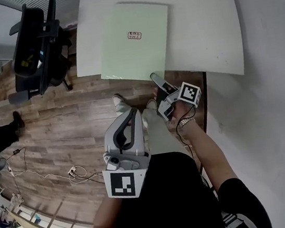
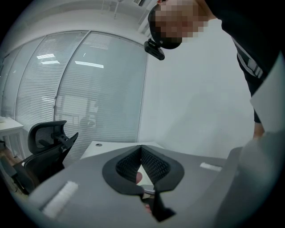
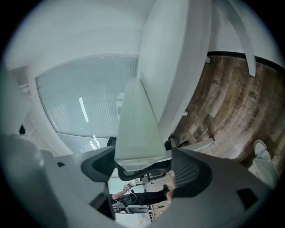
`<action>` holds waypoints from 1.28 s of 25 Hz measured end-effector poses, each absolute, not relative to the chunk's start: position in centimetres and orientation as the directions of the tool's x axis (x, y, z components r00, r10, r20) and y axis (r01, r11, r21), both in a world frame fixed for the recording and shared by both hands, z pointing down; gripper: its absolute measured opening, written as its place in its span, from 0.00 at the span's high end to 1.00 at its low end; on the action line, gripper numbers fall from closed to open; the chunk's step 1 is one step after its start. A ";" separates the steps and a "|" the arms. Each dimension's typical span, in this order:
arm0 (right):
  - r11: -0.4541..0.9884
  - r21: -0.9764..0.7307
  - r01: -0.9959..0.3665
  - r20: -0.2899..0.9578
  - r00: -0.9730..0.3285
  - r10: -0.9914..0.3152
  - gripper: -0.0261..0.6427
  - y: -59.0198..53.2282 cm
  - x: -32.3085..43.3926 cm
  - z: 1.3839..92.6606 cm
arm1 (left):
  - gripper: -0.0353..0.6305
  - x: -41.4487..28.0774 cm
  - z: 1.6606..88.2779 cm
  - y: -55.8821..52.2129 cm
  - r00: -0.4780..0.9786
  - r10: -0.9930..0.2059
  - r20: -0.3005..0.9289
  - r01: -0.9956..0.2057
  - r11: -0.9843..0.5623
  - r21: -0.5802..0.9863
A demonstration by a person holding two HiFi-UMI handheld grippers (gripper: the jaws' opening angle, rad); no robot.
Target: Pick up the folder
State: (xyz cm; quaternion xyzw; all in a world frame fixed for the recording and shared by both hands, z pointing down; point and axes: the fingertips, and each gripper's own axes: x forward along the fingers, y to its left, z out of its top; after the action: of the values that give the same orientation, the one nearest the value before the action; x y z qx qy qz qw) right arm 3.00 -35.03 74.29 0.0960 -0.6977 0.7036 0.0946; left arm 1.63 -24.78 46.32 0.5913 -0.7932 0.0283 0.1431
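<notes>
Closest to us, the left gripper (image 1: 132,113) hangs over the plank floor (image 1: 56,133), its ribbed black pads shut tip to tip on nothing. It looks to be taking no part in this step.

Just beyond it, the right gripper (image 3: 144,171) is lined up on the folder (image 3: 138,129). Its jaws stand wide apart and the folder's near corner sits between them, but neither pad presses on it. We judge this to be the end of the approach, with the grasp not yet made. The next move calls for sliding a little further onto the edge, closing until both pads bite, and then lifting.

The folder is a thin, flat, pale green rectangle. Its surface is matte and a small label sits near its middle. It lies on the table (image 1: 205,33), with its near edge jutting past the table's edge, which leaves a free lip to pinch. A sheet this slim will likely flex and droop when held by one corner, so a deeper grip would help.

The table is a smooth white slab with plain square edges. Farther off, by its left corner, stands a black mesh chair (image 1: 32,42).
</notes>
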 end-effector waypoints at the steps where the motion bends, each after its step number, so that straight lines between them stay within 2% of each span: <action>1: -0.016 -0.968 -0.252 0.252 -0.968 -0.002 0.44 -35.1 2.7 74.4 | 0.94 1.5 46.5 -24.8 -0.266 -0.927 0.266 -0.944 0.306 0.122; 3: -0.039 -0.977 -0.210 0.210 -0.978 -0.008 0.44 -35.4 1.9 74.4 | 0.94 1.0 46.6 -24.9 -0.278 -0.922 0.269 -0.941 0.318 0.116; 7: -0.006 -0.971 -0.239 0.239 -0.971 0.016 0.45 -35.8 1.6 74.6 | 0.94 0.3 46.5 -25.4 -0.300 -0.917 0.263 -0.934 0.338 0.113; 16: 0.006 -0.986 -0.168 0.169 -0.984 0.052 0.45 -35.9 0.4 74.2 | 0.94 -0.3 47.3 -25.6 -0.316 -0.906 0.283 -0.927 0.358 0.109; 19: 0.017 -0.987 -0.161 0.162 -0.985 0.058 0.50 -35.7 0.3 74.0 | 0.94 -0.3 47.4 -25.5 -0.320 -0.904 0.283 -0.925 0.363 0.112; 32: 0.039 -0.990 -0.132 0.134 -0.989 0.055 0.53 -35.0 0.8 73.0 | 0.94 0.0 47.6 -24.3 -0.326 -0.900 0.290 -0.921 0.372 0.118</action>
State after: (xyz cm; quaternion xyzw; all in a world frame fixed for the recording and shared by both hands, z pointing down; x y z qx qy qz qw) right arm 0.78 -34.96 73.03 0.0268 -0.7177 0.6925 0.0678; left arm -0.04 -24.29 47.61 0.5595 -0.8135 0.0341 0.1551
